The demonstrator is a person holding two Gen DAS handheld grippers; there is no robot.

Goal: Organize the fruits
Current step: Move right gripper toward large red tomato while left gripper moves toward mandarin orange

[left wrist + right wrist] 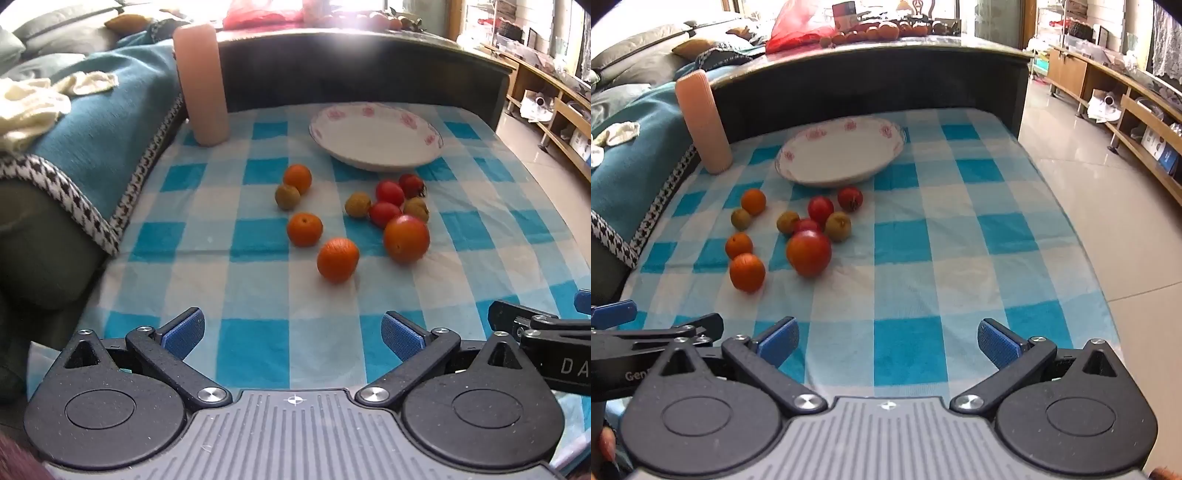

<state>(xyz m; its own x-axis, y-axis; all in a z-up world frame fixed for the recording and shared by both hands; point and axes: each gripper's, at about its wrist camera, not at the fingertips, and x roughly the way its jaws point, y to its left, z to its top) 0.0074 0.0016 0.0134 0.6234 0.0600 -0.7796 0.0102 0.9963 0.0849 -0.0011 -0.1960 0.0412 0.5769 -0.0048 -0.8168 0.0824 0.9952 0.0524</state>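
Note:
Several fruits lie loose on a blue-and-white checked tablecloth (pixel 258 295): small oranges (pixel 338 259) (pixel 747 272), a large red-orange tomato (pixel 406 239) (pixel 809 253), small red tomatoes (pixel 389 192) (pixel 820 208) and brownish-green fruits (pixel 287 197) (pixel 838 226). Behind them stands an empty white plate (pixel 376 134) (pixel 842 151) with pink flowers on its rim. My left gripper (pixel 293 334) hangs open at the near edge, short of the oranges, holding nothing. To its right my right gripper (pixel 888 341) is open too, over bare cloth right of the fruit.
A tall pink ribbed cylinder (pixel 201 83) (pixel 703 122) stands at the table's back left. A sofa with a teal blanket (pixel 99 122) borders the left side. A dark higher table edge (pixel 362 70) runs behind. Tiled floor (pixel 1108 206) lies to the right.

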